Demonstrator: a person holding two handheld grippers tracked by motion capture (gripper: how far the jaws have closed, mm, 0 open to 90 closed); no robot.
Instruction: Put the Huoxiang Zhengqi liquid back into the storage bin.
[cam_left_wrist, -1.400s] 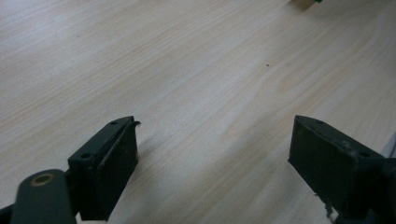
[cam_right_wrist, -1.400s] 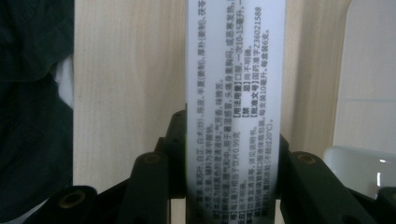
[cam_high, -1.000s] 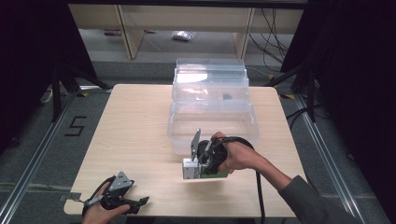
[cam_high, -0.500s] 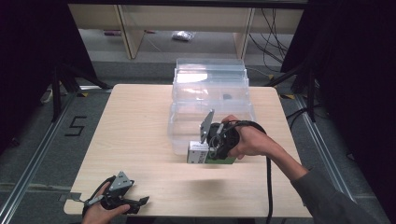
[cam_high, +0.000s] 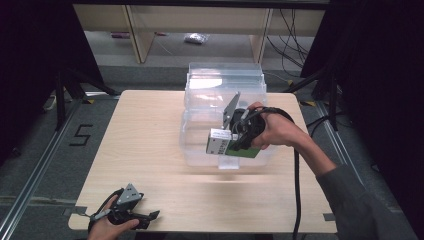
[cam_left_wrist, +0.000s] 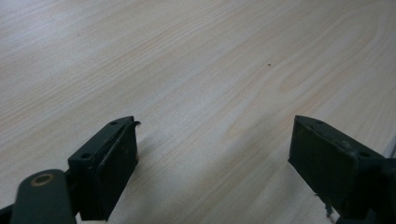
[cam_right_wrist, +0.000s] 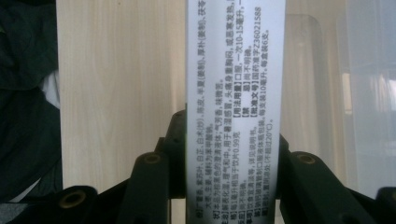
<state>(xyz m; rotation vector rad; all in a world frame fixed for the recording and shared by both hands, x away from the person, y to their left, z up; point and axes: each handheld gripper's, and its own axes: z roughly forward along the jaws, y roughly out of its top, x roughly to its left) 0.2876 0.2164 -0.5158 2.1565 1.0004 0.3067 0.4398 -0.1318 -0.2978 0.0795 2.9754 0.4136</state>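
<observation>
Since the earlier frame, our right claw (cam_high: 227, 145) has carried the small box (cam_high: 219, 143) up the frame from the open desk (cam_high: 150, 150), and it now sits over the near part of the clear plastic bin (cam_high: 225, 90) at the middle of the high view. We grip the box firmly between the two black jaws; in the right gripper view the box (cam_right_wrist: 235, 93) rises from between them as a tall white panel covered in rows of small printed characters, with pale wood to its left and the bin's clear plastic (cam_right_wrist: 355, 93) to its right. In the high view the box shows a white end face and a green side, and our right hand (cam_high: 272, 131) wraps the gripper body, its black cable dropping toward the bottom edge of the frame. The bin stands at the far middle of the desk, see-through, with a raised back section behind the lower front one. Our left claw (cam_high: 150, 216) rests at the lower left corner of the desk, held in our left hand (cam_high: 107, 227). In the left gripper view that claw (cam_left_wrist: 215, 154) is spread wide with nothing between the jaws, and bare wood grain lies just beneath them.
</observation>
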